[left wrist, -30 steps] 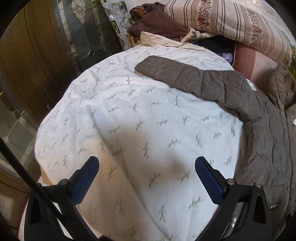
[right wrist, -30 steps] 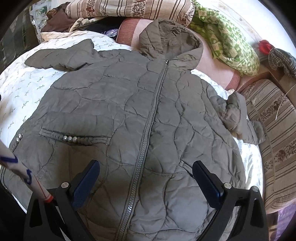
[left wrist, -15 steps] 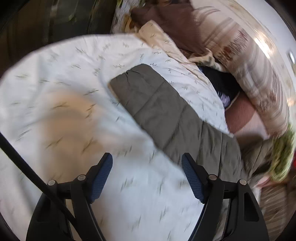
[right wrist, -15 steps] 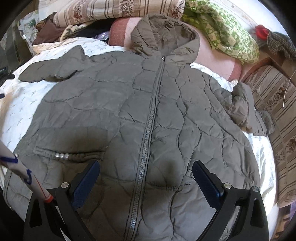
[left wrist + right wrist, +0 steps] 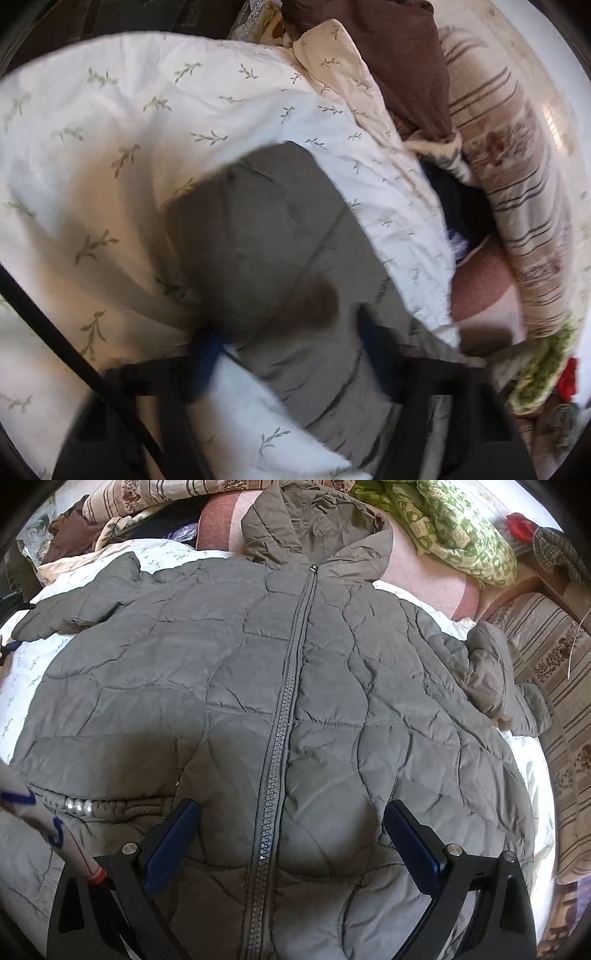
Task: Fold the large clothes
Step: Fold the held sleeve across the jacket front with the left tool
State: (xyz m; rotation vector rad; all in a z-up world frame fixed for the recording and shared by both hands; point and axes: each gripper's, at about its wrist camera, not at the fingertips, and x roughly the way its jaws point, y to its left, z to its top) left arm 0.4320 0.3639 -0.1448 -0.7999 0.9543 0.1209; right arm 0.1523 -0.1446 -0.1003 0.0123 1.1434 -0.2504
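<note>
A grey-brown quilted hooded jacket (image 5: 332, 701) lies face up and zipped on a white leaf-print quilt (image 5: 29, 657), hood (image 5: 314, 524) toward the pillows. My right gripper (image 5: 291, 834) hovers open over its lower front, one finger on each side of the zipper (image 5: 284, 709). The jacket's outstretched sleeve (image 5: 266, 240) runs between the fingers of my left gripper (image 5: 291, 343), whose jaws are closing around it. That view is blurred, and the pads still stand apart at the sleeve's sides. The other sleeve (image 5: 495, 679) lies bunched at the right.
Striped pillows (image 5: 517, 184), a brown cloth (image 5: 388, 44) and a green patterned cloth (image 5: 461, 528) pile along the far side. A striped sofa cushion (image 5: 554, 672) borders the right. A black cable (image 5: 55, 332) crosses the left wrist view. A white stick with blue marks (image 5: 37, 819) pokes in at lower left.
My left gripper swung right across the quilt and down onto the sleeve's end, rolling as it went, with its jaws narrowing. The right gripper sank a little closer to the jacket's front.
</note>
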